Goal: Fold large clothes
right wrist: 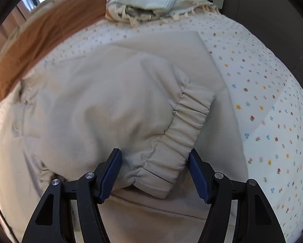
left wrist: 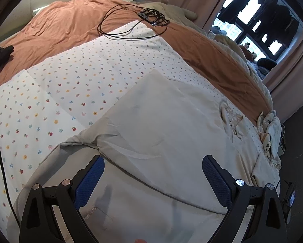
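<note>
A beige garment [left wrist: 163,121] lies spread on a floral sheet [left wrist: 70,85] covering the bed, partly folded, its gathered elastic cuff [right wrist: 183,125] turned up on top of the cloth. The right hand-held gripper [right wrist: 154,172] hangs over this cuff, fingers spread to either side of it, pinching nothing. The left hand-held gripper [left wrist: 153,179] is likewise spread above flat fabric. Beyond lie an orange duvet [left wrist: 60,26], a coiled black cable [left wrist: 131,20], and a fringed cloth bundle [right wrist: 151,0].
</note>
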`<state>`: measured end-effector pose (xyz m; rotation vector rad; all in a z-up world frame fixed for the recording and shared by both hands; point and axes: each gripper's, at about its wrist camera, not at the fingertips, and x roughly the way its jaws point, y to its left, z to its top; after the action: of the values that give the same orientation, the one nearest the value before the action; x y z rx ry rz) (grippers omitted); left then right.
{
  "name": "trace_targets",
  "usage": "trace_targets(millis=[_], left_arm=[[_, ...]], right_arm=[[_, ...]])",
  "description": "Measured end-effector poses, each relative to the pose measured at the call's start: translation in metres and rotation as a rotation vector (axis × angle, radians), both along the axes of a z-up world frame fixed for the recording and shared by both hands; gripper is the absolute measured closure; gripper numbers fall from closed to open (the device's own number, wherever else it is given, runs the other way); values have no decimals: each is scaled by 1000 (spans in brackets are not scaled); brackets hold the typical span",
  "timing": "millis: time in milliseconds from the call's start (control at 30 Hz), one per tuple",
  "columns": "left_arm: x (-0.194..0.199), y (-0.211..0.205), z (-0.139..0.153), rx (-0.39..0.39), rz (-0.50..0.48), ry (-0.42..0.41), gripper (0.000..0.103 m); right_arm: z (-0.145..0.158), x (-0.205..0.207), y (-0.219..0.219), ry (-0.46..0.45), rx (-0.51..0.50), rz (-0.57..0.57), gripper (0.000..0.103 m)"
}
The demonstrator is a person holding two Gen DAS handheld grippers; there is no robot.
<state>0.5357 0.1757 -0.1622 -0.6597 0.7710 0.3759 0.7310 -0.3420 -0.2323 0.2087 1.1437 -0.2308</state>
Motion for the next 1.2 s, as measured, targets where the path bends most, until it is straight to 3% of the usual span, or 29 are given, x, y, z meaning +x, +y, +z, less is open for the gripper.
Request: trace_targets(millis=[100, 167, 267, 367, 567, 967, 1200], left_arm=[[-1, 4, -1, -12, 11, 2, 5], [-3, 6, -1, -23, 19, -3, 5], [-4, 6, 0, -34, 16, -10, 5], [-5, 6, 0, -48, 11, -16, 5], [-7, 7, 4, -64, 15, -33, 5], [-13, 20, 4, -88, 47, -43, 5], [-19, 31, 4, -105, 70, -53, 5]], right_arm=[[-2, -3, 0, -27, -7, -6, 41], [-1, -8, -1, -42, -20, 8, 62], [3, -19, -6, -66, 32, 46, 80], [14, -28, -9, -110, 97, 102, 88], [61, -51, 11, -239, 130, 195, 92], [204, -97, 97, -511, 119, 431, 96], [242, -119, 143, -562, 154, 542, 96]])
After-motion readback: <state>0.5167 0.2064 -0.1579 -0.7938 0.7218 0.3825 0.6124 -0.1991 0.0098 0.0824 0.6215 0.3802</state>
